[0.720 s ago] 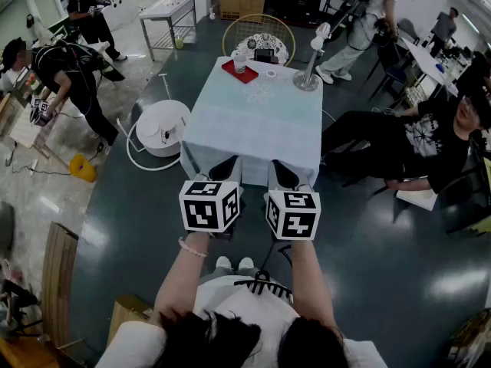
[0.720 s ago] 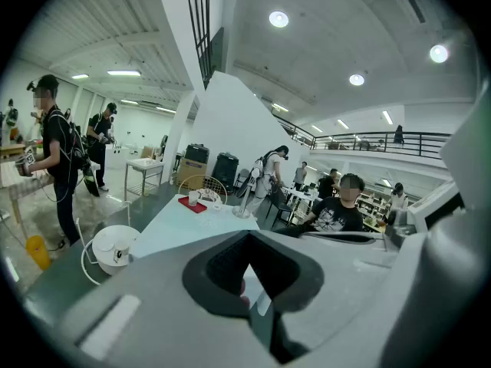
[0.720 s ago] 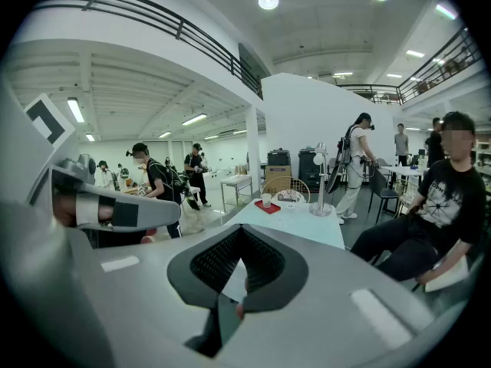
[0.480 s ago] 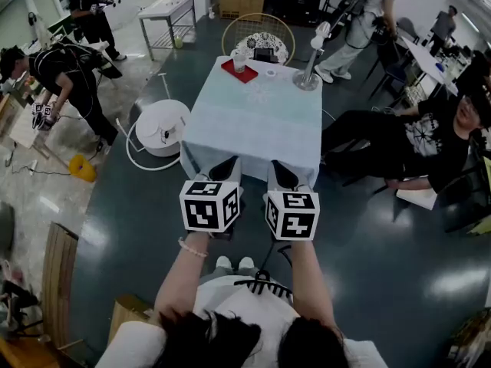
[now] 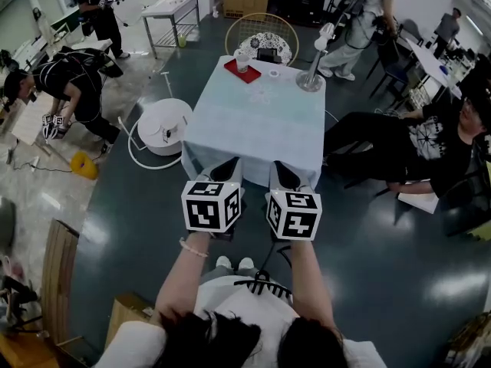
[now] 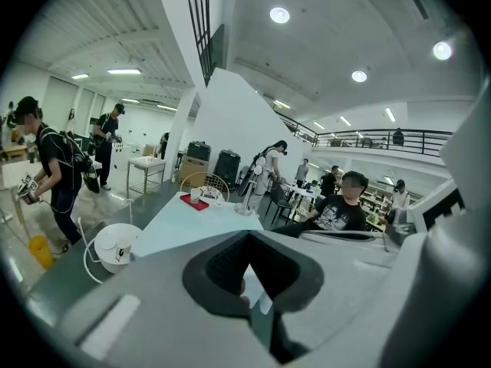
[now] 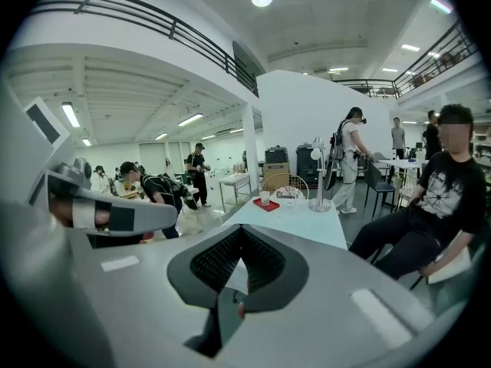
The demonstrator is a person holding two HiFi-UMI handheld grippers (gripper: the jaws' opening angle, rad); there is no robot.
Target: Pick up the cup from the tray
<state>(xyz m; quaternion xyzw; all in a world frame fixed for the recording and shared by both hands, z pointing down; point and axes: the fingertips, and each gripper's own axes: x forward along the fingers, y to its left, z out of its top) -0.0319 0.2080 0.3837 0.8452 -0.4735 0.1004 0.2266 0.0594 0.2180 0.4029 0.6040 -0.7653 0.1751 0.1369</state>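
A clear cup (image 5: 242, 61) stands on a red tray (image 5: 231, 67) at the far left corner of a pale blue table (image 5: 257, 121). In the left gripper view the cup (image 6: 195, 195) and tray (image 6: 198, 203) are small and far off; the right gripper view also shows the cup (image 7: 265, 197) and tray (image 7: 267, 205) far ahead. My left gripper (image 5: 229, 165) and right gripper (image 5: 281, 169) hover side by side at the table's near edge, both shut and empty. The jaws of the left gripper (image 6: 249, 274) and right gripper (image 7: 239, 263) are pressed together.
A silver stand (image 5: 311, 79) and a small dish (image 5: 273, 73) sit at the table's far end. A wire chair (image 5: 261, 33) stands behind the table and a round white side table (image 5: 163, 125) to its left. A seated person (image 5: 414, 140) is close on the right.
Both grippers hold their place. The bent-over person at the left has shifted a little across the floor; the view has tilted slightly.
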